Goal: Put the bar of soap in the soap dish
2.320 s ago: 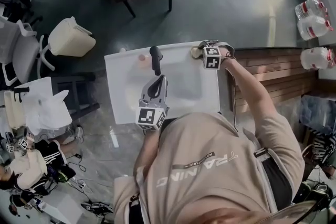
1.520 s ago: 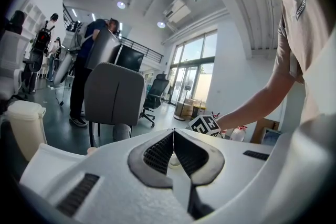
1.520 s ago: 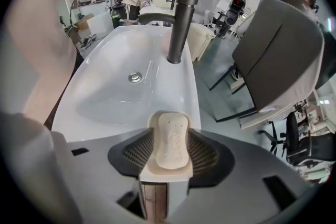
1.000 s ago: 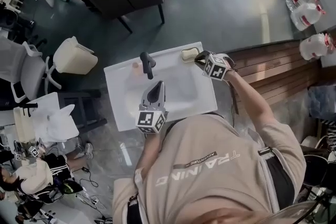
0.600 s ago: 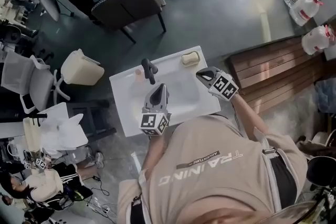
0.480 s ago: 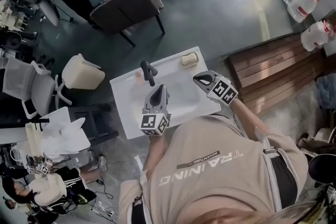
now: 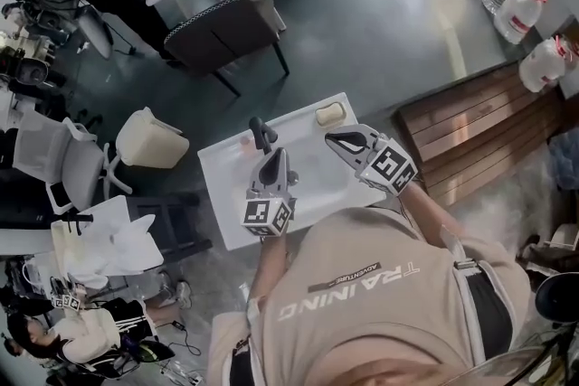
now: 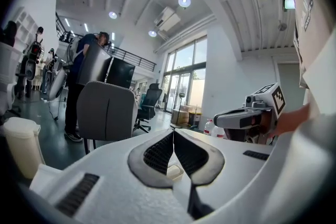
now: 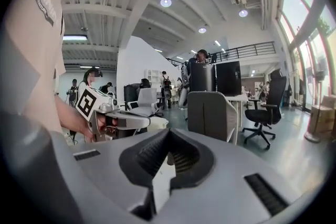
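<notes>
My right claw (image 7: 332,137) is clenched shut with nothing in it; in the right gripper view (image 9: 168,136) the ribbed pads meet at the tips. Two seconds ago, and still one second ago, it was at the far right corner of the white tabletop (image 7: 222,199), right against the cream block there. It has since come up and back toward me, and it now hangs well apart from that corner, over the near right side of the basin.

The bar of soap (image 7: 329,114) lies where it did, at that far right corner, untouched by either claw. At this size I cannot tell whether the soap dish is under it.

My left claw (image 7: 274,155) is also clenched and empty, its pads together in the left gripper view (image 8: 173,136). It keeps its place over the basin, just my side of the dark faucet (image 7: 262,133), much as in every earlier frame.

The whole tabletop looks smaller and sits lower in the head view than before, and more of the grey floor (image 7: 389,23) and the office chairs beyond it shows.
</notes>
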`<state>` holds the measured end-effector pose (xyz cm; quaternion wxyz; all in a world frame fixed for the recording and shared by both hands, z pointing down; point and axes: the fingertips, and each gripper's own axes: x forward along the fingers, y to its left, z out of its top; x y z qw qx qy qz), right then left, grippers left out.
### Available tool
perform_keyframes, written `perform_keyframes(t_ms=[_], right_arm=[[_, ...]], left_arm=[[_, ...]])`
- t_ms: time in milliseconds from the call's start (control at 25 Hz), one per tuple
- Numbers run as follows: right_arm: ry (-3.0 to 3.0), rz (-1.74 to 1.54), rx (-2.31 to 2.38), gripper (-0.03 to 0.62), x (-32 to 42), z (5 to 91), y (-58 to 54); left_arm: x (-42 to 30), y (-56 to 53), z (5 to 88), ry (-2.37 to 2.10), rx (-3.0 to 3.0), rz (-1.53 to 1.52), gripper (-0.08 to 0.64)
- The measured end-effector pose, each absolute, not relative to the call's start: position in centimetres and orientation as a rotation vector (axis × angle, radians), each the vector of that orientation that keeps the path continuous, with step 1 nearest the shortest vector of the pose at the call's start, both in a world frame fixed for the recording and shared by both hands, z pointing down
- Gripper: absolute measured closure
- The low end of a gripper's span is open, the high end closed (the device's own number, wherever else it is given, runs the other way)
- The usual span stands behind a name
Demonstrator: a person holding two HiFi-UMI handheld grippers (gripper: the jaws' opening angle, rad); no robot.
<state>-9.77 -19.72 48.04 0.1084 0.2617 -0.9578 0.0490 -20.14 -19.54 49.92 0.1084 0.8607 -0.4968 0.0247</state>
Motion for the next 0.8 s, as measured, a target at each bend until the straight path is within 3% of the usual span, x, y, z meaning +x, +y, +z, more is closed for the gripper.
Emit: perform_keyframes(t_ms=[800], right_arm=[[-2.904,-0.148,0.939,0.580,-9.9,36.0,-24.2]], left_arm=[[-23.1,-23.2,38.2,-1.623,2.635,-0.106,0.549]])
